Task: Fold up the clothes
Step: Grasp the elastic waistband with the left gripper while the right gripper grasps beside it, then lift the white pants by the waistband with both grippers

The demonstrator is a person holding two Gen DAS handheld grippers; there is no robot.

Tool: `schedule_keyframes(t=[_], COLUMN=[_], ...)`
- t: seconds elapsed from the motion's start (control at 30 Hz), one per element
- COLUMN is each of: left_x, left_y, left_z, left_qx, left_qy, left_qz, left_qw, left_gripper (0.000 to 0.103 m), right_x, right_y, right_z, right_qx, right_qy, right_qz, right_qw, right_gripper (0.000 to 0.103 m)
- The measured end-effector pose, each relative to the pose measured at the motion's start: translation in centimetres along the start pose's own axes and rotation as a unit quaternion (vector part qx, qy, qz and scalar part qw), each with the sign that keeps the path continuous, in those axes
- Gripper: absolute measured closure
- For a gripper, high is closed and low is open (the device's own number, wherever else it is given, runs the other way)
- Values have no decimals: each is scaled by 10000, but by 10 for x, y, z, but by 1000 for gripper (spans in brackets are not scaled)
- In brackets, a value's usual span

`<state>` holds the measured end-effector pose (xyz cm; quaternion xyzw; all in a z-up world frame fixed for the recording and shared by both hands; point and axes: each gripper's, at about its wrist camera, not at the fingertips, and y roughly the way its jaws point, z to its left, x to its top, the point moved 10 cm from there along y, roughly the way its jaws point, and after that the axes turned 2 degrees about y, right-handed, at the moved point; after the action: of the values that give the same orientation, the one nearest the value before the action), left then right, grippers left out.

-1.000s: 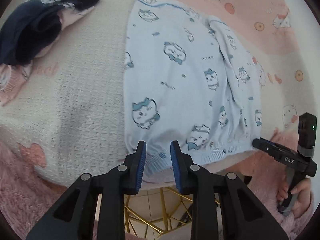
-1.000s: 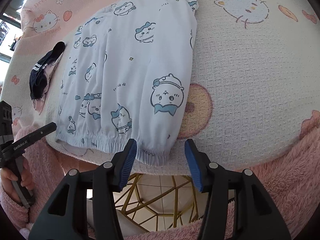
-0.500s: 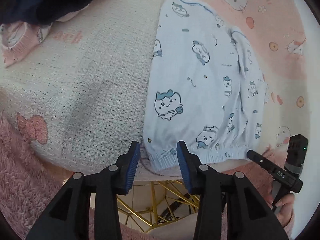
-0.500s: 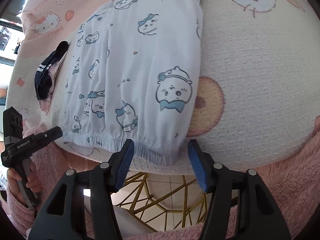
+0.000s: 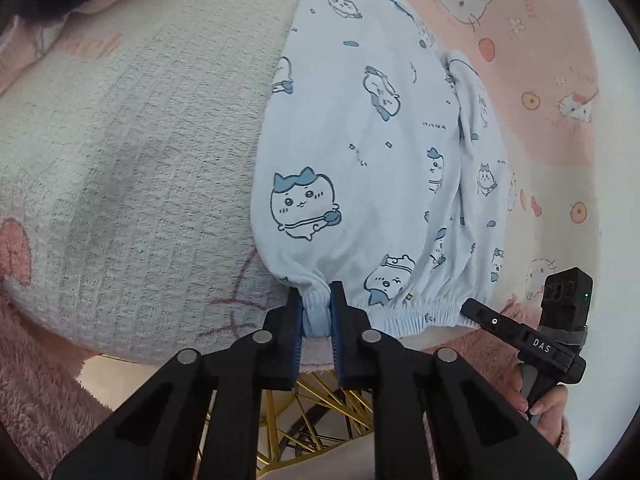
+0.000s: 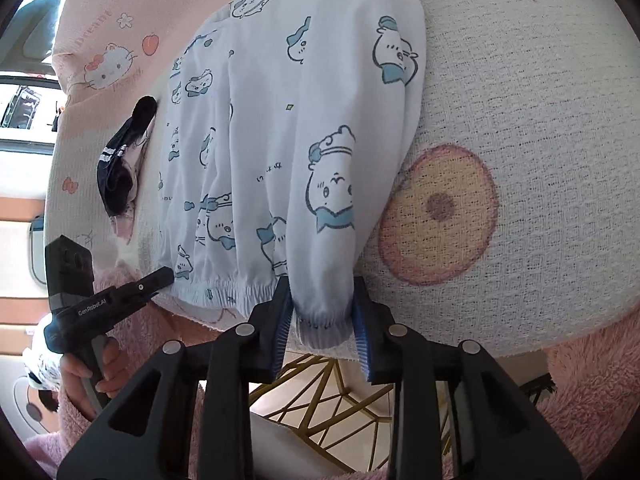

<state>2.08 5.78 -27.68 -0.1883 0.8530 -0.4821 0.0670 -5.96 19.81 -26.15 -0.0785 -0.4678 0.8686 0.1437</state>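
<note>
The pale blue cotton garment printed with cartoon cats (image 5: 360,152) lies flat on the cream-and-pink woven blanket (image 5: 140,140), filling centre frame, its elastic hem at the lower edge. The left gripper (image 5: 316,312) is closing, clamped on the hem's left corner; the right gripper (image 6: 322,320) is closing around the right corner. Best lift both corners evenly, hem taut. Readable: "DAS", "GenRobot.AI", "Dream".
</note>
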Motion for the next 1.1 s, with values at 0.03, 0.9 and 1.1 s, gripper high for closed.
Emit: schedule_keyframes(t=[0.03, 0.9, 1.1], left_x=[0, 113, 197], left_y=[-4, -172, -259], left_z=[-9, -170, -249], left_qx=[-134, -1274, -1347], left_qy=[107, 2057, 2845], left_qz=[-52, -1503, -2561], left_qw=[9998, 9586, 9140], left_gripper=[93, 94, 94], right_x=[0, 33, 125], right_y=[0, -261, -330], right_z=[3, 135, 170], right_qx=[92, 643, 695], right_qy=[-37, -1638, -1745], right_qz=[17, -2357, -2938], right_qw=[9999, 9558, 9372], right_gripper=[88, 89, 89])
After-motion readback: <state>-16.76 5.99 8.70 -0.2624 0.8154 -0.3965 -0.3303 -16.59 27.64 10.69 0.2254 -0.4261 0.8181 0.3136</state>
